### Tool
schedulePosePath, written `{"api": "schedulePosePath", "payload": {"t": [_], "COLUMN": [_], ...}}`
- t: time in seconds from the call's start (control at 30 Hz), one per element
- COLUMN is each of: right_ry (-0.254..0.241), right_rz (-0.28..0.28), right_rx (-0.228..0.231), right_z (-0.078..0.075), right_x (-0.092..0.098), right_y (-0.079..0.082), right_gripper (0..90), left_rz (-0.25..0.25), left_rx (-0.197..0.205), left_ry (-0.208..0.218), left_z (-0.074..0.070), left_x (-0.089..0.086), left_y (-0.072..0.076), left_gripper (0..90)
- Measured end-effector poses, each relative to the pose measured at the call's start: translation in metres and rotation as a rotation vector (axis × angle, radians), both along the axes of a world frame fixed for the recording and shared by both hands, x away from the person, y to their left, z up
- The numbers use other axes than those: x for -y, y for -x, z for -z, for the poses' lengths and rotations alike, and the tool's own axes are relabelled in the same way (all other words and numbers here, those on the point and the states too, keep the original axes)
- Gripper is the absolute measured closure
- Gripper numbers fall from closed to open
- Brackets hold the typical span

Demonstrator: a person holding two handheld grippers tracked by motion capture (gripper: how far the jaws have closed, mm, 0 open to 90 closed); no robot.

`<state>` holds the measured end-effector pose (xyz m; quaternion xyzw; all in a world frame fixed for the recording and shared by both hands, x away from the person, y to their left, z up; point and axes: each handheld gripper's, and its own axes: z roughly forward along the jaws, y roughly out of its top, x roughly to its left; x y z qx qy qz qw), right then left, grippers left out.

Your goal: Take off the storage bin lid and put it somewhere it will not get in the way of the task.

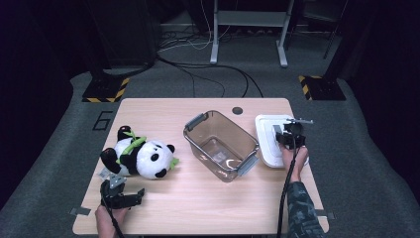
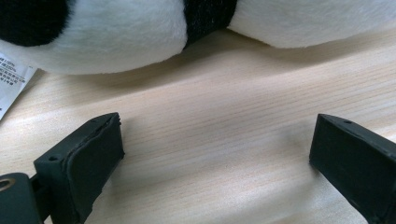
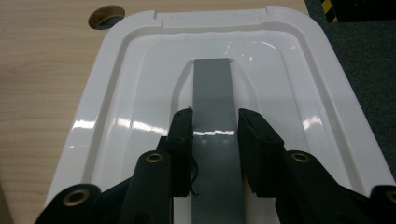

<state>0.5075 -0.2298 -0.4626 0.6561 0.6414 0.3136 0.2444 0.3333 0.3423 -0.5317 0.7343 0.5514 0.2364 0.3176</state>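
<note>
Right fingers (image 3: 183,140) clamp the lid's (image 3: 116,116) grey handle (image 3: 212,93) beside the empty bin (image 1: 221,145); left fingers (image 2: 88,158) wide, panda (image 1: 141,157) unpacked, lid unfitted.

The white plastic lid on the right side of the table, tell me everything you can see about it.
The white plastic lid is a glossy rounded rectangle with a raised rim and a stepped, recessed middle. A flat grey handle strip runs along its centre. It lies flat at the right edge of the light wooden table, beside the clear plastic box and apart from it. The right gripper is shut on the grey strip, one jaw on each side.
</note>
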Motion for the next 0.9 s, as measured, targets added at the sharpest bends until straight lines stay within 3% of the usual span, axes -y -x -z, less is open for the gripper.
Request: {"api": "schedulePosePath", "payload": {"t": [0.17, 0.37, 0.83, 0.9], "right_ry": [0.001, -0.032, 0.017, 0.018], "right_rz": [0.012, 0.034, 0.025, 0.015], "right_rx": [-0.008, -0.034, -0.05, -0.049], "right_z": [0.009, 0.02, 0.035, 0.036], "right_x": [0.0, 0.001, -0.003, -0.002], "right_y": [-0.002, -0.006, -0.012, -0.012], "right_gripper": [66.6, 66.6, 66.2, 60.3], "left_rz": [0.0, 0.0, 0.0, 0.0], "left_rx": [0.0, 0.0, 0.0, 0.0], "left_ry": [0.0, 0.0, 0.0, 0.0], "left_z": [0.0, 0.0, 0.0, 0.0], "left_x": [0.0, 0.0, 0.0, 0.0], "left_y": [0.0, 0.0, 0.0, 0.0], "left_gripper": [2.6, 2.6, 2.6, 2.6]}}
